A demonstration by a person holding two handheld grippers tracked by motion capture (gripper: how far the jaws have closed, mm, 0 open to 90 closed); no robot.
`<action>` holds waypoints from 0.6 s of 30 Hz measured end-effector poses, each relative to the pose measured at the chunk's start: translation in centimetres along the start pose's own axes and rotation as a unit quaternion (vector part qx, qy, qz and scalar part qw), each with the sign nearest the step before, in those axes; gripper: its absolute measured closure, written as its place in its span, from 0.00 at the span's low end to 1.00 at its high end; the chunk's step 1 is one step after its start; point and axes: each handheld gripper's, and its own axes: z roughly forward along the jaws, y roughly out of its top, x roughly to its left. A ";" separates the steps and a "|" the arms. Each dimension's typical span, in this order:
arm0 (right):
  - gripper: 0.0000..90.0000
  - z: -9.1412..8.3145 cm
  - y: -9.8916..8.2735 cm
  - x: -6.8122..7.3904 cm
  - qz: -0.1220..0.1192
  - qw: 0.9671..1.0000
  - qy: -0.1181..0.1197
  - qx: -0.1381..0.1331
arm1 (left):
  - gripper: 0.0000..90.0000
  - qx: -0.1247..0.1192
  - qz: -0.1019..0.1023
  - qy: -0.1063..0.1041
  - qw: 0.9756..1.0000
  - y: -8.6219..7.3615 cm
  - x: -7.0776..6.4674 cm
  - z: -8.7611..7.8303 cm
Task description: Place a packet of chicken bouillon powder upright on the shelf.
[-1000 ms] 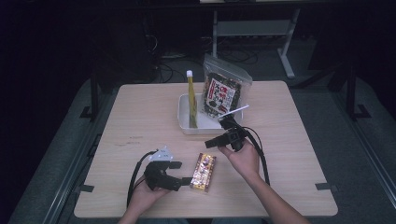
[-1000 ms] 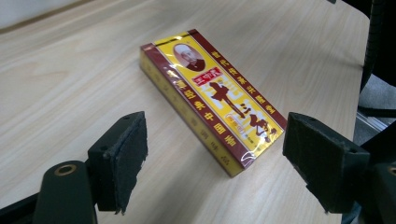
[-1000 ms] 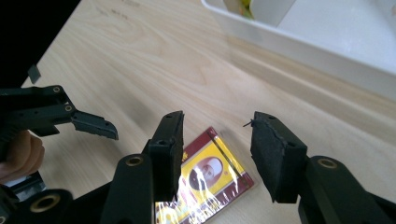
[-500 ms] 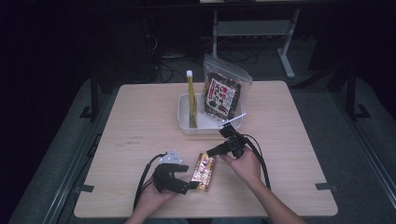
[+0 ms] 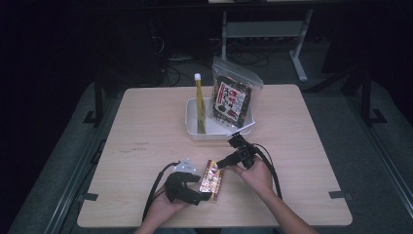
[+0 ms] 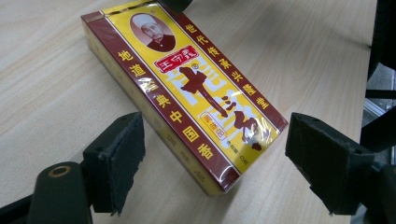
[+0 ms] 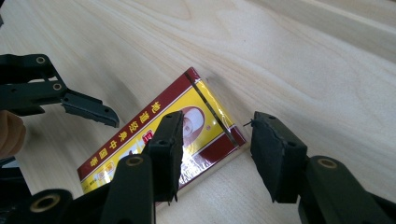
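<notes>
With both grippers poised at the box (image 5: 212,176) lying flat near the table's (image 5: 146,117) near edge, I note my left gripper (image 6: 212,154) straddles its near end, jaws apart. My right gripper (image 7: 215,154) hangs half open over the far corner. Risk: slick wrap, uneven closing may skid it.

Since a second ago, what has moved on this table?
Both grippers closed in on the yellow box: the right gripper dropped from beside the tray to its far end, the left gripper edged toward its near end. Neither grips it. Box, tray and snack bag stayed put.
</notes>
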 end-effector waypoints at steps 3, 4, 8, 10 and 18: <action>0.60 0.4 -0.2 0.0 -0.001 1.000 -0.004 0.007 | 0.26 0.014 0.006 0.008 1.000 -0.1 -0.1 0.3; 0.61 0.5 -0.2 0.1 -0.003 1.000 -0.008 0.010 | 0.26 0.012 0.008 0.009 1.000 -0.1 -0.1 0.4; 0.64 0.5 -0.4 -0.1 0.003 1.000 -0.007 0.010 | 0.29 0.011 0.005 0.003 1.000 -0.2 0.1 0.3; 0.66 0.4 -0.4 -0.2 0.007 1.000 -0.003 0.008 | 0.30 0.011 0.002 0.002 1.000 -0.2 0.2 0.2; 0.68 0.2 -0.7 -0.3 0.015 1.000 -0.001 0.006 | 0.31 0.005 -0.010 0.008 1.000 -0.6 0.8 -0.6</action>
